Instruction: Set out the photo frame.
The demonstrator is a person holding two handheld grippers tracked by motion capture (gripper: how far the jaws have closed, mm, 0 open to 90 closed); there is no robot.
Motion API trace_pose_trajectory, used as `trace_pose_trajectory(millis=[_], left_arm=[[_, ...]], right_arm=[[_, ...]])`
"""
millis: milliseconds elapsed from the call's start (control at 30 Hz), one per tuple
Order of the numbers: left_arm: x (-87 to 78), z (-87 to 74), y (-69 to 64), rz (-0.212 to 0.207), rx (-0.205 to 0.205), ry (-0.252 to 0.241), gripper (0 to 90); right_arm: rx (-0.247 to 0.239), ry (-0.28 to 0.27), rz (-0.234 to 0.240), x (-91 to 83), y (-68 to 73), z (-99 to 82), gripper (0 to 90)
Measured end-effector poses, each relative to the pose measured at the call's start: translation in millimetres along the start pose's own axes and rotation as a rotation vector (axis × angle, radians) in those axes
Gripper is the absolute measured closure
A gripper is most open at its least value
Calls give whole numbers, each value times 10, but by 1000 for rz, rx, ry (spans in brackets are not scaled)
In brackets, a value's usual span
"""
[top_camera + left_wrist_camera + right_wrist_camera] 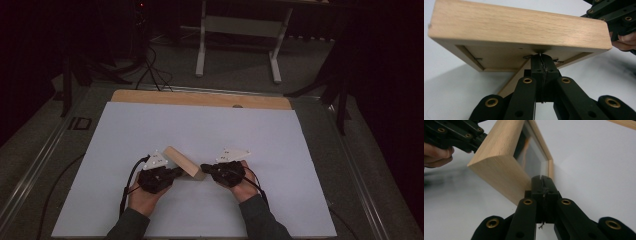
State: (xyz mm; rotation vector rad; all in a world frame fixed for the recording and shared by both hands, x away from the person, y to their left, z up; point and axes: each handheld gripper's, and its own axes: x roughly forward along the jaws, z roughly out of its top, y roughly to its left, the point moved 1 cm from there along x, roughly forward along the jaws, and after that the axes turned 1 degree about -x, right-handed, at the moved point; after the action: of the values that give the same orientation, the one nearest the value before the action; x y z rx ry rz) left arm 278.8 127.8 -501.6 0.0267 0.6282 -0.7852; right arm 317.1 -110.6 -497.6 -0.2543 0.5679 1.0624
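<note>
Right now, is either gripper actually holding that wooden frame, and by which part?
Neither clamps it. Both jaw pairs are shut on nothing. The left gripper tips press under the back of the wooden frame; the right gripper tips touch its front edge, propping it tilted.

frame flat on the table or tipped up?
Tipped up: the wooden frame stands tilted on one edge on the white sheet, underside visible in the left gripper view.

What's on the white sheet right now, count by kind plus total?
Wooden picture frame: 1
Black grippers: 2, left gripper and right gripper, jaws shut, one at each side of the frame
Total: 3
</note>
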Motion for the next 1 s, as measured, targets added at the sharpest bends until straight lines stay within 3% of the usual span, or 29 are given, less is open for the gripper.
trace_pose_trajectory(millis=[1000], left_arm=[[25,-53,84,19,-40,15,895]], right_arm=[[-43,14,50,97,215,31,896]])
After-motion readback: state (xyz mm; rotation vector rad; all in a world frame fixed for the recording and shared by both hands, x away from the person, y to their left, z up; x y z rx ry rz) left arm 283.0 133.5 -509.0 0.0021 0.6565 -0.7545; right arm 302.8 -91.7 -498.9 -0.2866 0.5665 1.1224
